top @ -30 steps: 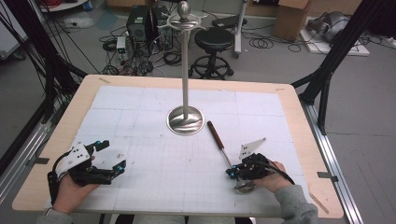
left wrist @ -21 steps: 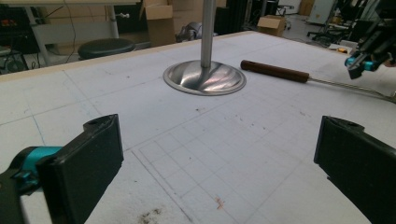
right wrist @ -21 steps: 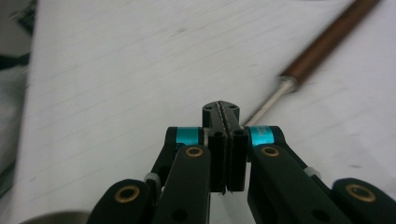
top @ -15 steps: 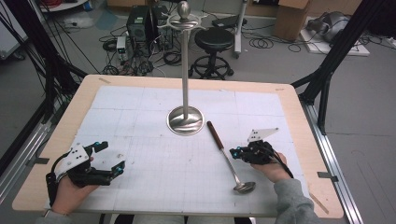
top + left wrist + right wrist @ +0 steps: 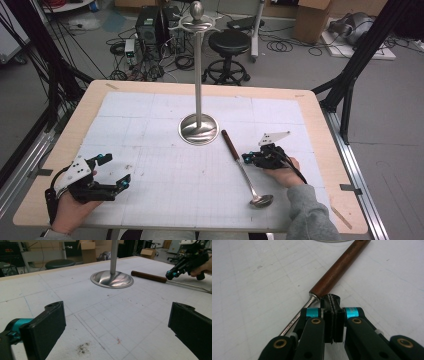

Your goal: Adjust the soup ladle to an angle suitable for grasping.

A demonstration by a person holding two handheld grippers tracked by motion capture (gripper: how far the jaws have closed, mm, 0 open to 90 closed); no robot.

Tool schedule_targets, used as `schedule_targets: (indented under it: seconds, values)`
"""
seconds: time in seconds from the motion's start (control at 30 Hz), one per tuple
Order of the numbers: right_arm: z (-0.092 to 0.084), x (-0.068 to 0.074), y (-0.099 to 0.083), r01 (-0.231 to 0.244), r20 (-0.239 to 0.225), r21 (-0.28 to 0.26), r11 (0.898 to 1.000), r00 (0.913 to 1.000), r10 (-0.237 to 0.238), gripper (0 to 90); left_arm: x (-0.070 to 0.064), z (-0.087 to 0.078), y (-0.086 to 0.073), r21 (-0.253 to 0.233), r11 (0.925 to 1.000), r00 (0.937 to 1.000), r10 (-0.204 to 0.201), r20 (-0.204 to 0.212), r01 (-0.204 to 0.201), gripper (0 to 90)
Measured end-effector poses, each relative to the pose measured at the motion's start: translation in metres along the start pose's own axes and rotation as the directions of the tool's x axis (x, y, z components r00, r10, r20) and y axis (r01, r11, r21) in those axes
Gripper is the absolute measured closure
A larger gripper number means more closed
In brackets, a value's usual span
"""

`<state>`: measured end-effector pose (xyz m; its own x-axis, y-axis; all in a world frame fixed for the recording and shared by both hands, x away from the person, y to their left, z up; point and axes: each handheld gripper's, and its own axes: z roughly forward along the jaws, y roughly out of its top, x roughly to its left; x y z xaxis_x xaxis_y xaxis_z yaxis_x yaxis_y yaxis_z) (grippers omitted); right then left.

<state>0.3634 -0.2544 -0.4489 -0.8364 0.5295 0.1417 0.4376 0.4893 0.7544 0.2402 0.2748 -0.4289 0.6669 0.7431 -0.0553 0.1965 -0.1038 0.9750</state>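
A ladle (image 5: 243, 170) with a brown wooden handle (image 5: 337, 272) lies flat on the white gridded mat, its steel bowl (image 5: 262, 201) toward the person. My right gripper (image 5: 245, 158) is shut with nothing between its jaws. Its tips (image 5: 331, 301) rest right beside the spot where the wooden handle meets the steel shaft. In the left gripper view the right gripper (image 5: 171, 273) points at the ladle handle (image 5: 148, 276). My left gripper (image 5: 116, 170) sits at the near left of the table, open and empty, its jaws (image 5: 118, 327) spread wide over bare mat.
A tall metal stand with a round base (image 5: 199, 129) rises from the middle of the mat, just beyond the ladle's handle end. The wooden table rim (image 5: 340, 165) frames the mat. Beyond the table are a stool (image 5: 228, 42), cables and boxes on the floor.
My right gripper has slid away from the ladle's bowl end, along the shaft toward the wooden handle, staying shut. The ladle and the left gripper have stayed put.
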Motion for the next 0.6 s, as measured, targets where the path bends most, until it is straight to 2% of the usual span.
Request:
schedule_targets:
  seconds: [0.23, 0.3, 0.47, 0.6]
  values:
    - [0.008, -0.004, 0.006, 0.014, 0.001, 0.004, 1.0, 0.9999, -0.014, 90.0, 0.001, -0.006, 0.0, -0.005, 1.0, 0.9999, 0.003, -0.014, -0.003, 1.7]
    - [0.009, -0.005, 0.008, 0.016, 0.006, 0.007, 1.0, 0.9999, -0.016, 90.0, 0.002, -0.009, 0.0, -0.015, 0.9999, 0.9997, -0.007, -0.024, 0.007, 1.7]
    - [0.013, -0.011, 0.012, 0.007, -0.011, 0.007, 1.0, 0.9999, -0.007, 90.0, 0.003, -0.014, -0.002, -0.011, 0.9998, 0.9993, -0.015, -0.033, 0.014, 1.8]
    - [0.016, -0.013, 0.015, 0.019, -0.035, 0.011, 1.0, 0.9992, -0.019, 90.0, 0.002, -0.016, -0.002, -0.007, 0.9999, 0.9991, -0.011, -0.04, 0.011, 1.7]
